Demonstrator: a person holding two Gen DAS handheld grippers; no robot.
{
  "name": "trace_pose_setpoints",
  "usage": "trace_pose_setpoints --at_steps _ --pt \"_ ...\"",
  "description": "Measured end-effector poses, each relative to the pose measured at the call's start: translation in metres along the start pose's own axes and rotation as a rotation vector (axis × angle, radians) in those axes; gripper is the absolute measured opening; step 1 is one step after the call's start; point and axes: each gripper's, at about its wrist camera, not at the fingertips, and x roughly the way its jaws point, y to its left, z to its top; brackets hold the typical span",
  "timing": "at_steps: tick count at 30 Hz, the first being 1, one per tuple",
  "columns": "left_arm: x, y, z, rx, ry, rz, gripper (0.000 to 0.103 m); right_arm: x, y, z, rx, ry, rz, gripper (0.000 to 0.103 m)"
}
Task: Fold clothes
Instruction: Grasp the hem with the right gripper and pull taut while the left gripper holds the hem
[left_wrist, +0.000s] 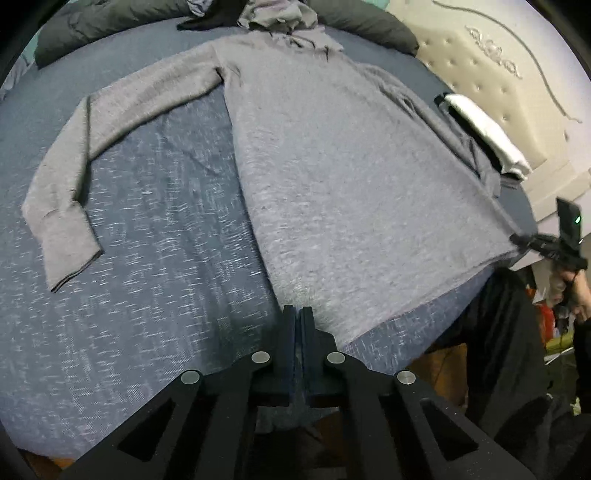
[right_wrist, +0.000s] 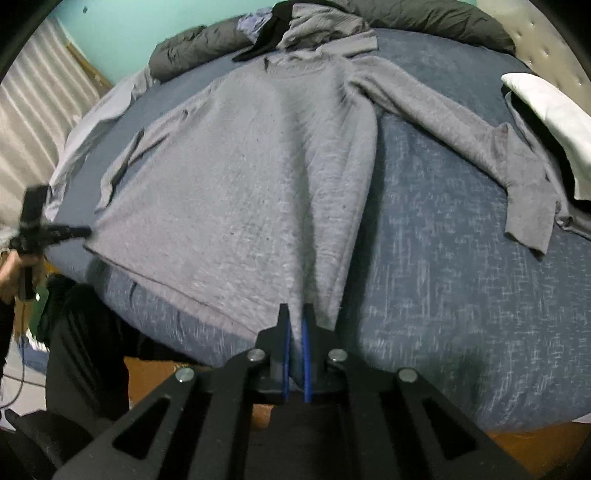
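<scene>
A grey long-sleeved shirt (left_wrist: 332, 166) lies spread front-down on the blue bedcover (left_wrist: 147, 258), collar at the far end. My left gripper (left_wrist: 297, 314) is shut on the near left hem corner. My right gripper (right_wrist: 296, 314) is shut on the other hem corner, with cloth between its blue pads (right_wrist: 306, 332). Each wrist view also shows the opposite gripper at the shirt's hem: the right gripper (left_wrist: 519, 239), the left gripper (right_wrist: 85, 232). One sleeve (left_wrist: 70, 184) stretches out to the left. The other sleeve (right_wrist: 498, 155) reaches toward a white folded item.
A pile of grey and dark clothes (left_wrist: 277, 14) and dark pillows (left_wrist: 110, 26) sit at the bed's far edge. A white folded item (right_wrist: 554, 114) lies by the tufted headboard (left_wrist: 498, 85). The person's dark trousers (right_wrist: 85, 350) stand at the near bed edge.
</scene>
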Motion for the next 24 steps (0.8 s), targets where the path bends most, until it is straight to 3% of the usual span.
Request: trace_pose_setpoints --at_steps 7,10,11,14,16,24 --pt "-0.006 0.026 -0.016 -0.040 0.015 -0.002 0.002 0.042 0.004 -0.018 -0.013 0.084 -0.038 0.005" --pt "-0.004 0.030 -0.020 -0.066 0.018 -0.019 0.003 0.040 0.002 -0.017 0.010 0.076 -0.038 0.011" --pt "-0.003 0.032 -0.021 -0.075 0.019 -0.024 0.004 0.034 -0.002 -0.016 0.033 0.054 -0.027 0.014" --pt "-0.002 0.037 -0.023 -0.103 0.016 -0.034 0.004 0.018 -0.016 -0.014 0.110 -0.011 0.003 0.038" --pt "-0.001 0.039 -0.022 -0.115 0.015 -0.026 0.005 0.014 -0.028 -0.013 0.166 -0.023 0.004 0.040" --pt "0.028 0.046 -0.016 -0.165 0.045 -0.059 0.025 0.039 -0.057 -0.026 0.357 0.015 0.123 0.043"
